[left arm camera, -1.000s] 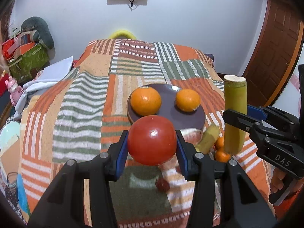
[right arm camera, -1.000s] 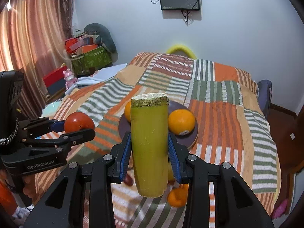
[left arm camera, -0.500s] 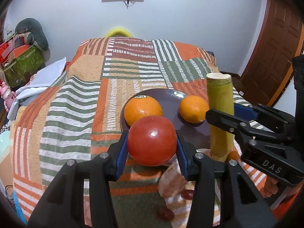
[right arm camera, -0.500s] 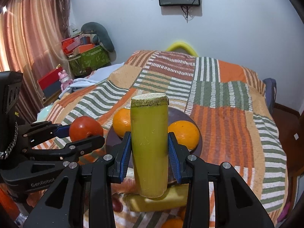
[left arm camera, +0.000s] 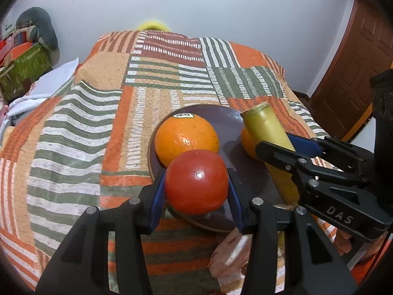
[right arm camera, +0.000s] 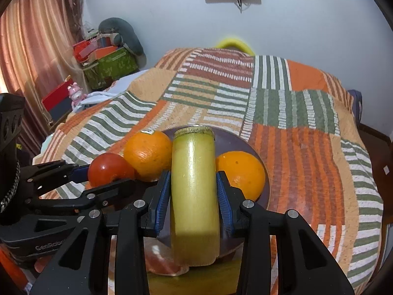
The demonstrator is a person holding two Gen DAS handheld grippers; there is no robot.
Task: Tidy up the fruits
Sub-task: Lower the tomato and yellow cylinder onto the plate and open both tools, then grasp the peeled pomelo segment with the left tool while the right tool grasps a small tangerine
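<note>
My left gripper (left arm camera: 196, 189) is shut on a red tomato (left arm camera: 196, 182), held over the near rim of a dark plate (left arm camera: 221, 120). Two oranges lie on the plate: a big one (left arm camera: 186, 137) just beyond the tomato and one (right arm camera: 240, 172) at the right. My right gripper (right arm camera: 194, 196) is shut on a yellow-green cut stalk piece (right arm camera: 194, 184), held over the plate between the oranges. The right gripper shows in the left wrist view (left arm camera: 294, 154), the left gripper in the right wrist view (right arm camera: 98, 179) with the tomato (right arm camera: 108, 169).
The plate rests on a striped patchwork bedspread (left arm camera: 86, 123). A pinkish fruit piece (left arm camera: 231, 253) lies on the bedspread below the plate. A green box and clutter (right arm camera: 110, 66) stand at the left wall. A wooden door (left arm camera: 356, 61) is at the right.
Both grippers have moved forward and down toward the plate with their loads. The tomato now sits against the big orange and the stalk piece is over the plate.
</note>
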